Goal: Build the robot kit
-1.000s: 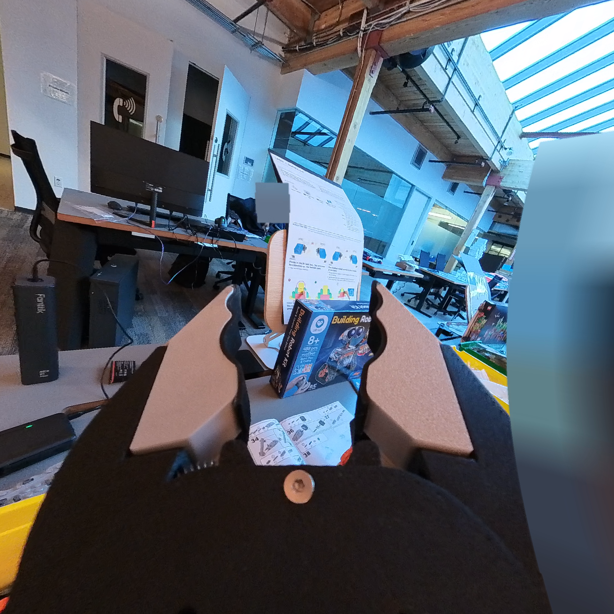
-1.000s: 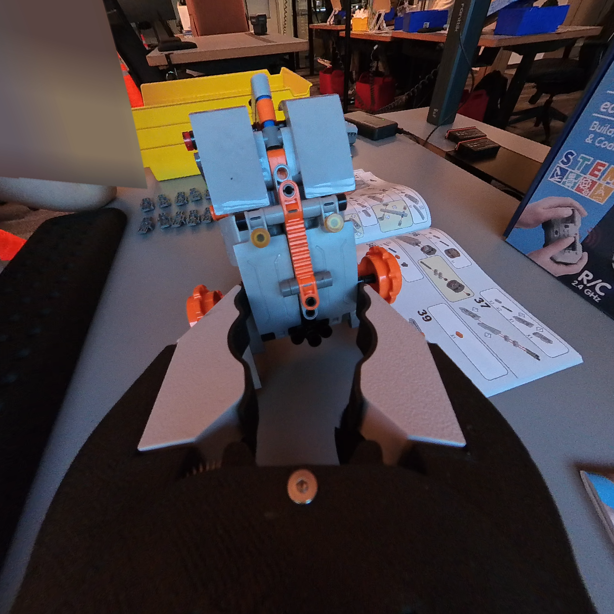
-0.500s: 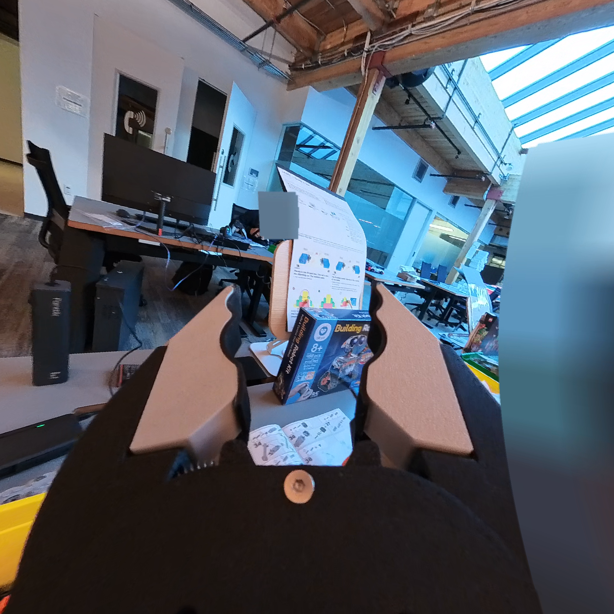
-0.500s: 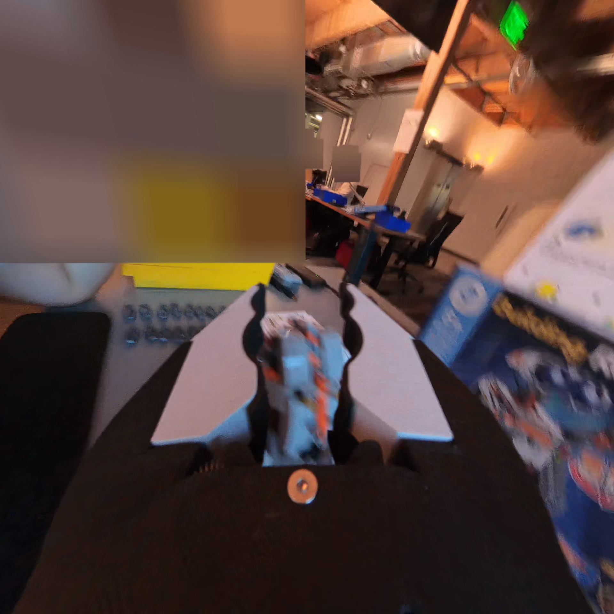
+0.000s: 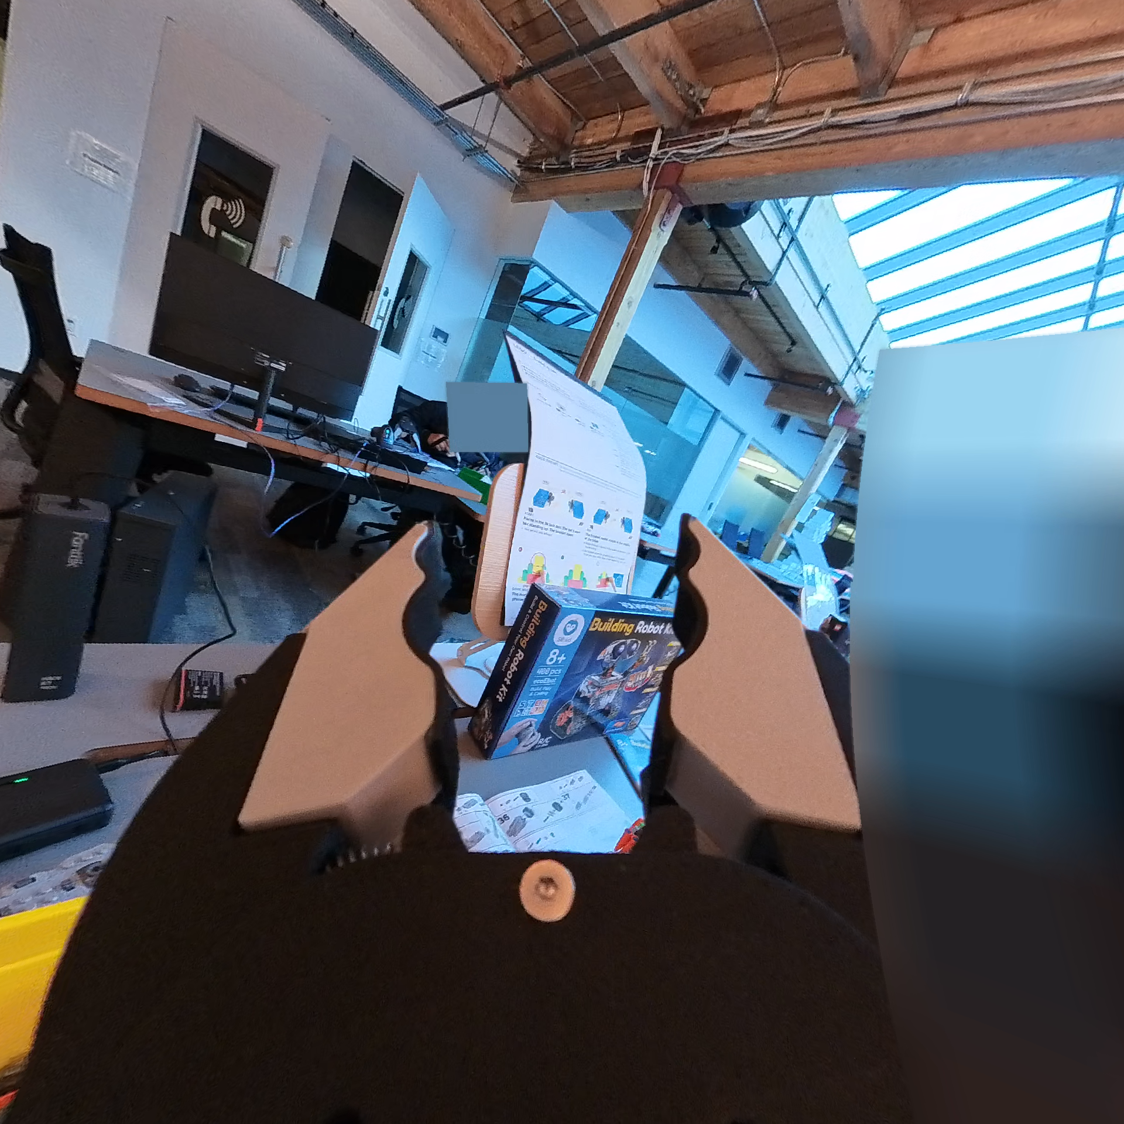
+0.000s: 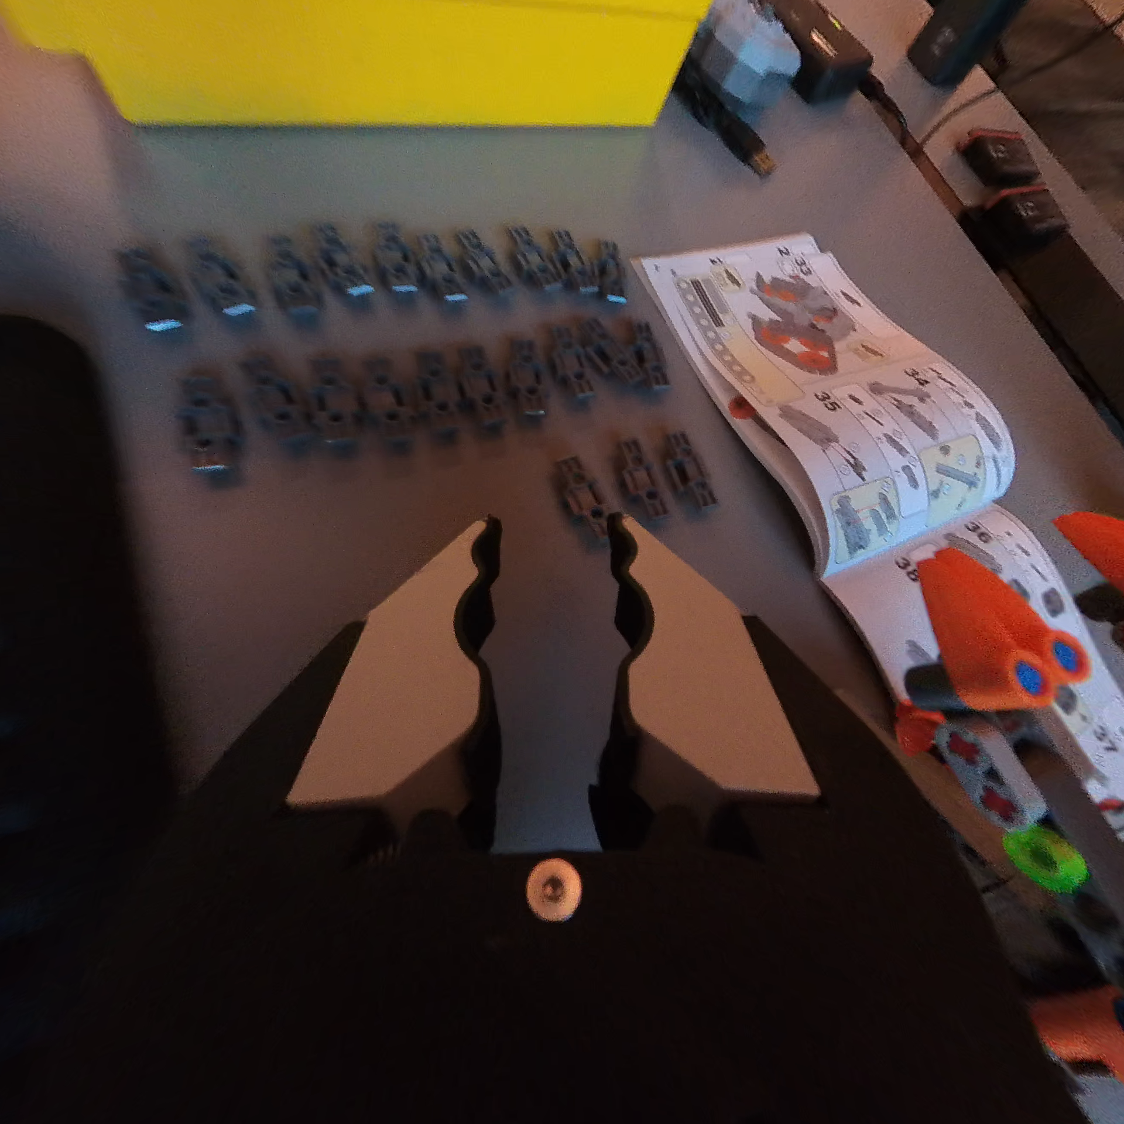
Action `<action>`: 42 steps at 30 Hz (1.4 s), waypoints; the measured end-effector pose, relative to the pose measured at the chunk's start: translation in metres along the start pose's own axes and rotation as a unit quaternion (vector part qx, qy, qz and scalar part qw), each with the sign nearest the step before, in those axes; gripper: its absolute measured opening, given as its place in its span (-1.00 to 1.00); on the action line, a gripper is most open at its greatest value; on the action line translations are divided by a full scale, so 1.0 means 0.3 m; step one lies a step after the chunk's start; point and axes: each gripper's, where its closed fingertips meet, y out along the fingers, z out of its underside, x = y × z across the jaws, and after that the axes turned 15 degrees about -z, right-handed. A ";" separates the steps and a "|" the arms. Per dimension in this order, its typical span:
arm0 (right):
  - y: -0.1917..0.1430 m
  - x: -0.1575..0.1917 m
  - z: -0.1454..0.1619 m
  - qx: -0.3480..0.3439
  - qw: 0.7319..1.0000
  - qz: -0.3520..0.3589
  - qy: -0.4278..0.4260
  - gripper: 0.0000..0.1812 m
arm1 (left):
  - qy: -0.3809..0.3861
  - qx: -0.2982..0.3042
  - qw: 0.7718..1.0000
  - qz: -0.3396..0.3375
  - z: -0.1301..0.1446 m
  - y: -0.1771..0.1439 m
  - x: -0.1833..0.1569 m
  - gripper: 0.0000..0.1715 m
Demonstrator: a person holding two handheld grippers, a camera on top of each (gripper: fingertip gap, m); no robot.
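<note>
My right gripper (image 6: 552,523) is open and empty, pointing down at the grey table (image 6: 304,547). Its right fingertip (image 6: 614,529) is next to the nearest of three small grey link pieces (image 6: 632,480). Two rows of several more grey links (image 6: 389,340) lie beyond. A grey and orange robot model (image 6: 997,657) lies at the right, apart from the jaws. My left gripper (image 5: 553,526) is open and empty, held above the table and facing a blue kit box (image 5: 578,669).
An open instruction booklet (image 6: 851,413) lies right of the links and also shows in the left wrist view (image 5: 535,815). A yellow bin (image 6: 389,61) stands at the back. A black shape (image 6: 48,547) fills the left edge. A printed sheet on a wooden stand (image 5: 578,486) rises behind the box. Spacing between my two grippers at the tips: around 40 cm.
My right gripper closed on the robot model, swung it up, then let it go. It now points down, open, over the grey links. The left gripper has barely moved.
</note>
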 end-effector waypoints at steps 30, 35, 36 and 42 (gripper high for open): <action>0.017 -0.004 0.021 -0.006 0.999 -0.021 0.044 -0.90 | -0.012 0.017 1.000 0.016 0.015 0.005 -0.002 -0.12; -0.014 -0.024 -0.004 -0.021 1.000 0.002 0.016 -0.90 | 0.010 0.019 1.000 0.011 0.016 -0.006 -0.010 -0.11; -0.024 -0.027 -0.015 -0.029 1.000 0.009 0.009 -0.90 | 0.024 0.026 0.999 0.014 0.027 -0.004 -0.020 -0.09; -0.108 -0.012 -0.144 -0.106 0.993 0.048 -0.028 -0.90 | 0.094 0.139 0.985 0.035 0.202 0.034 -0.100 -0.09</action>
